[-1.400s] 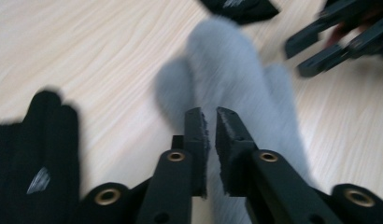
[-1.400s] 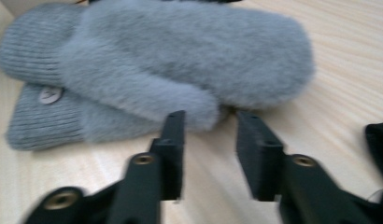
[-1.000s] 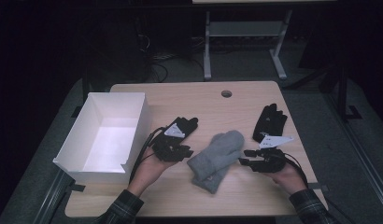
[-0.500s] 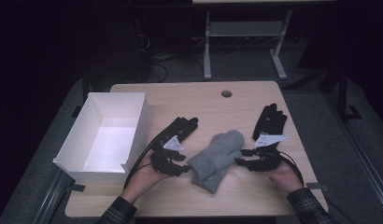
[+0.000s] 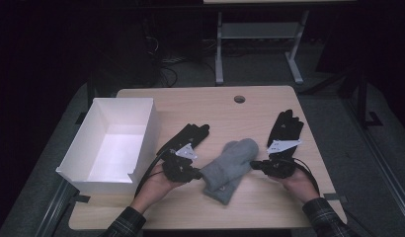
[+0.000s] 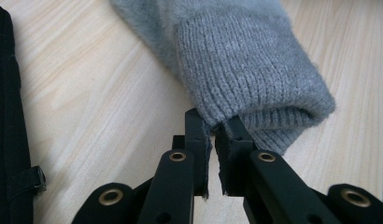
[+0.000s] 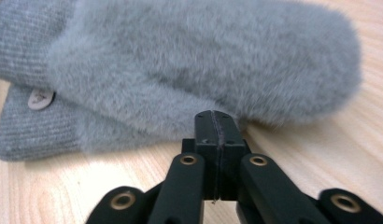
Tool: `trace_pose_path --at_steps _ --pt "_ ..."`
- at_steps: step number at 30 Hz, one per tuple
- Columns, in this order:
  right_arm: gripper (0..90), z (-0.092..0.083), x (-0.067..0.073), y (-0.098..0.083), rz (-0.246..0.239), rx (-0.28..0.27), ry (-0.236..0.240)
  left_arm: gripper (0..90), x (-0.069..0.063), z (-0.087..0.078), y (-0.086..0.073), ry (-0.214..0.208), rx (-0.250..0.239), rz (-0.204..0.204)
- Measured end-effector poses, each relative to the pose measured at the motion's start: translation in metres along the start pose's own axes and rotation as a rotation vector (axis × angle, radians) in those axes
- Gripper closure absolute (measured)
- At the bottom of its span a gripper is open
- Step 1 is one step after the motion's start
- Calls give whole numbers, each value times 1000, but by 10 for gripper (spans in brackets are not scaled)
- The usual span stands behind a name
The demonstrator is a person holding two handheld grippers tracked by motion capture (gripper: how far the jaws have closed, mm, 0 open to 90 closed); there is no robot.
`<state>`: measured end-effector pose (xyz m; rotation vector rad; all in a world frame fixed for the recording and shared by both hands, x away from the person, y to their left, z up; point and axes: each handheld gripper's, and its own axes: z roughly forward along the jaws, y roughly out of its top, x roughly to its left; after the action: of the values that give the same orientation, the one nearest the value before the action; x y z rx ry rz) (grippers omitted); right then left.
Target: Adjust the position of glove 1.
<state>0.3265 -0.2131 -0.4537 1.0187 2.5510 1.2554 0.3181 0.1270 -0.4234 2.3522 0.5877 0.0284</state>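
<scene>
Two fluffy grey mittens (image 5: 230,167) lie stacked in the middle of the table. My left gripper (image 5: 194,174) is at their ribbed cuff (image 6: 255,79). Its jaws have just been closing and now pinch the cuff's edge at the left gripper's (image 6: 213,125) tips. My right gripper (image 5: 256,165) is at the mittens' furry side (image 7: 203,60). Its jaws have also just been closing and now meet flush, with the right gripper's (image 7: 213,116) tips against the fur. I cannot tell whether any fur is caught.
A black glove (image 5: 188,138) lies beside my left hand and another black glove (image 5: 285,127) beyond my right hand. An open white box (image 5: 141,128) stands at the table's left. A round cable hole (image 5: 239,99) is near the far edge.
My left gripper has crept in toward the mittens' cuff and both grippers' jaws have come together. The mittens and the black gloves lie where they were.
</scene>
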Motion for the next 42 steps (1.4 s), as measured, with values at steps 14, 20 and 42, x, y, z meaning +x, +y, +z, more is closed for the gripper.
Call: trace_pose_path --at_steps 14,20,42 --pt "523 9 -7 -6 8 57 58 836 4 5 -3 -3 23 -27" --pt "797 13 -2 -2 -41 52 46 836 3 6 -4 -5 29 -27" --pt "898 -3 0 25 -67 -80 -26 842 -33 -8 3 -64 -32 15"
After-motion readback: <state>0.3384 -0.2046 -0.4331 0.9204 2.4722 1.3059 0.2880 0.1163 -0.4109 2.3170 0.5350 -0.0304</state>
